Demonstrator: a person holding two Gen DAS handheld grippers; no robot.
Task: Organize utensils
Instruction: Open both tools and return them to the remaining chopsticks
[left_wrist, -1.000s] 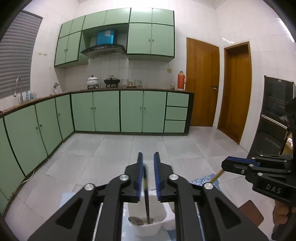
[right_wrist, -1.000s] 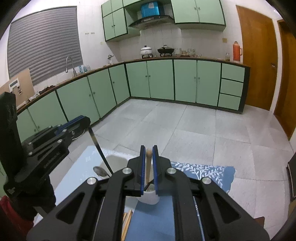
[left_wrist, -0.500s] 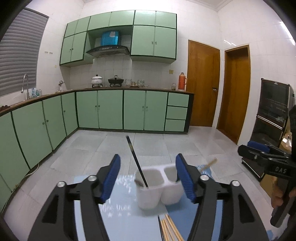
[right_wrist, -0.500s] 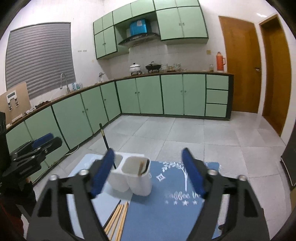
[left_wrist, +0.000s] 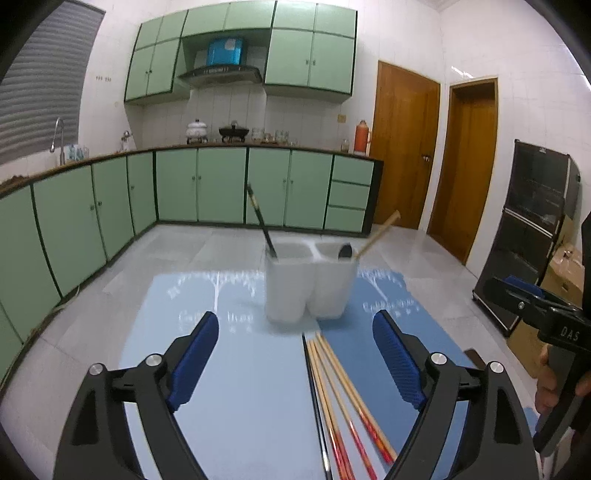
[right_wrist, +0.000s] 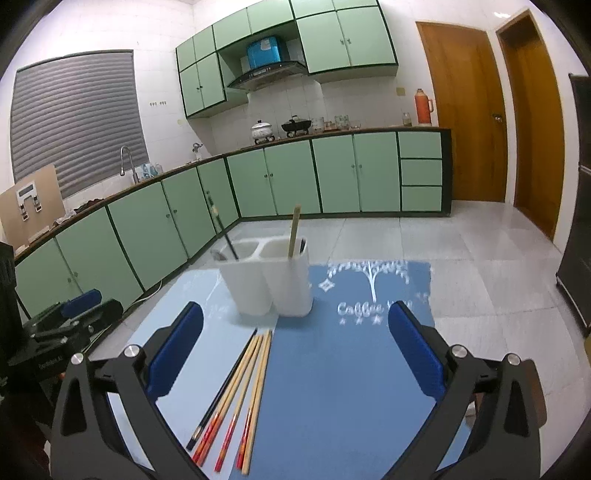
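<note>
Your left hand-held gripper (left_wrist: 295, 354) is spread wide, nothing between its blue pads (left_wrist: 192, 358). Your right hand-held gripper (right_wrist: 295, 347) is the same: wide open, empty. The white two-compartment utensil holder (left_wrist: 308, 284) stands on the blue mat (right_wrist: 343, 369) on the worktop, just ahead of both grippers. A black-handled spoon (left_wrist: 261, 221) leans in its left compartment; a wooden-handled spoon (left_wrist: 373, 236) leans in the right one. The loose chopsticks (right_wrist: 236, 398), one black and the rest wooden with red ends, lie side by side on the mat, just in front of the holder.
</note>
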